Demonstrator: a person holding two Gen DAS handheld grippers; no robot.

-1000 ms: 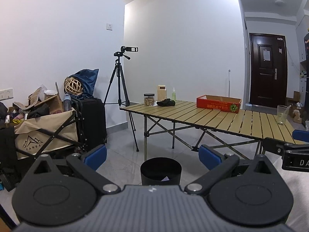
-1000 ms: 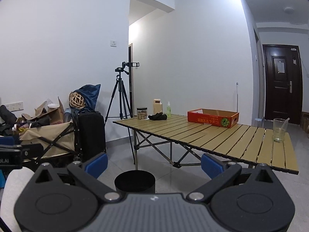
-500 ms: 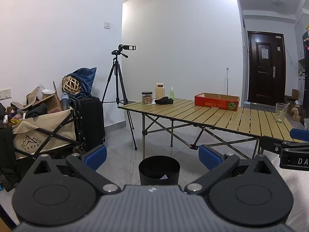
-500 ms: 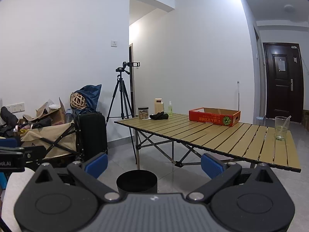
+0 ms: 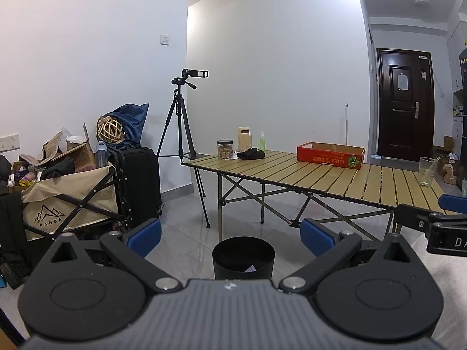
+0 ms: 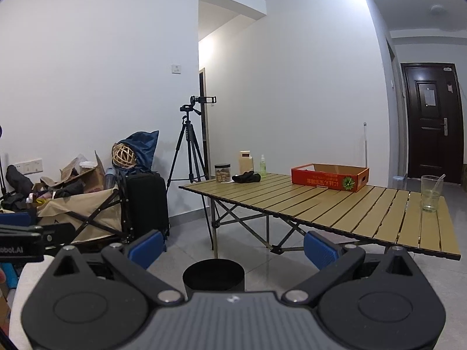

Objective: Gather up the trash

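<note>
Both the left gripper point(image 5: 230, 234) and the right gripper point(image 6: 232, 246) are spread wide and carry nothing, aimed level across the room, probably scanning for litter. The black trash bin point(image 5: 243, 258) stands on the floor at lower centre of both views, in front of the folding table point(image 5: 321, 175), with a pale paper scrap point(image 5: 251, 268) inside.

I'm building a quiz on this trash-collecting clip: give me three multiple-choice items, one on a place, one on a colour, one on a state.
1. Where does the black trash bin stand?
A on the floor by the folding table
B on the table
C inside the wagon

2. What colour is the shallow cardboard box?
A blue
B red
C white

3. How are both grippers?
A shut on paper
B one open, one shut
C both open, empty

Answers: 1 A, the bin sits on the tiles; 2 B, its sides are red; 3 C, the left gripper and right gripper have their blue pads apart.
</note>
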